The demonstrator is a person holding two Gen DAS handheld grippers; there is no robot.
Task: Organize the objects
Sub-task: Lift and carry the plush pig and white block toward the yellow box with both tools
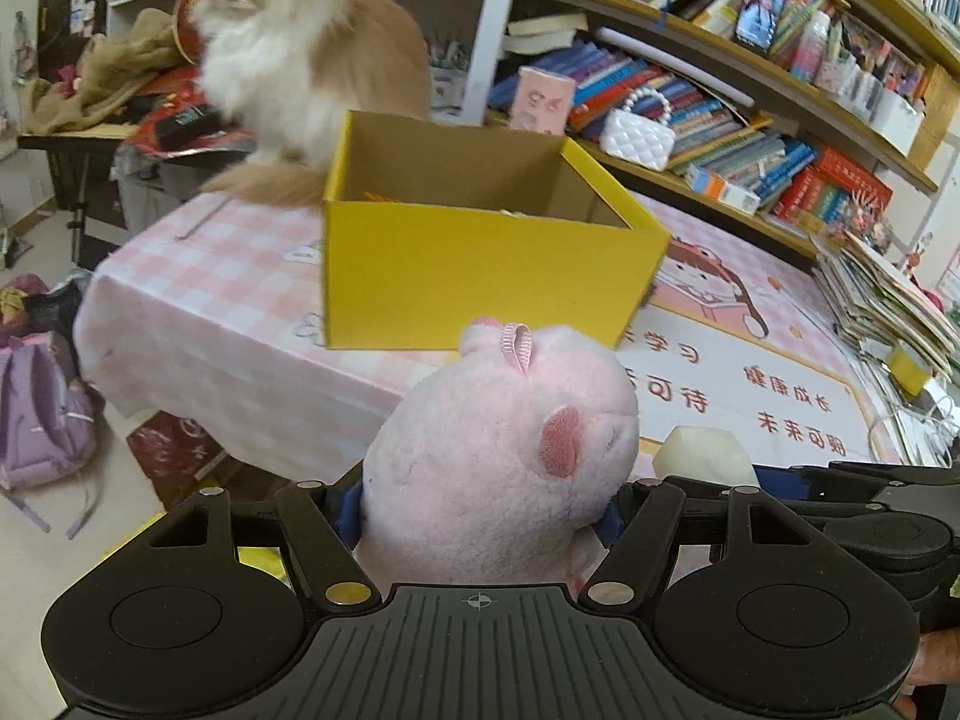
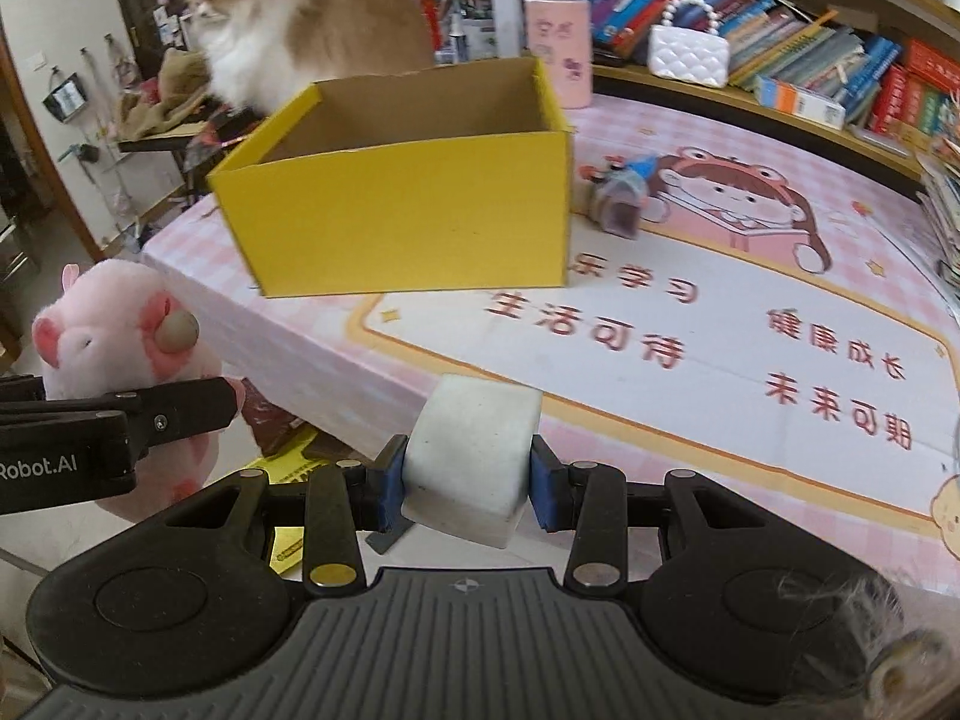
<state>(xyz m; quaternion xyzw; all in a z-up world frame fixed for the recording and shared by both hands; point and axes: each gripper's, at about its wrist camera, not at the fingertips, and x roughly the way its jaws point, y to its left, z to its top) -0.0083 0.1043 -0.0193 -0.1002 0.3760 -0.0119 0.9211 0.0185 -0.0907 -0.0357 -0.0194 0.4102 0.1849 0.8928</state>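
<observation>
From my seat I saw the table (image 2: 750, 276) under its pink checked cloth, with the open yellow box (image 2: 396, 210) standing on it and a fluffy cat (image 1: 288, 54) behind. My left gripper (image 1: 480, 516) had its fingers pinching the pink plush pig (image 1: 504, 450) short of the table's edge. My right gripper (image 2: 465, 483) clamped the white block (image 2: 468, 456) there too.

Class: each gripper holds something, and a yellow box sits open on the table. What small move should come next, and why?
Probably carry both forward over the yellow box: the left gripper grips the pink plush, the right gripper the white block, and both are short of its open top.
</observation>
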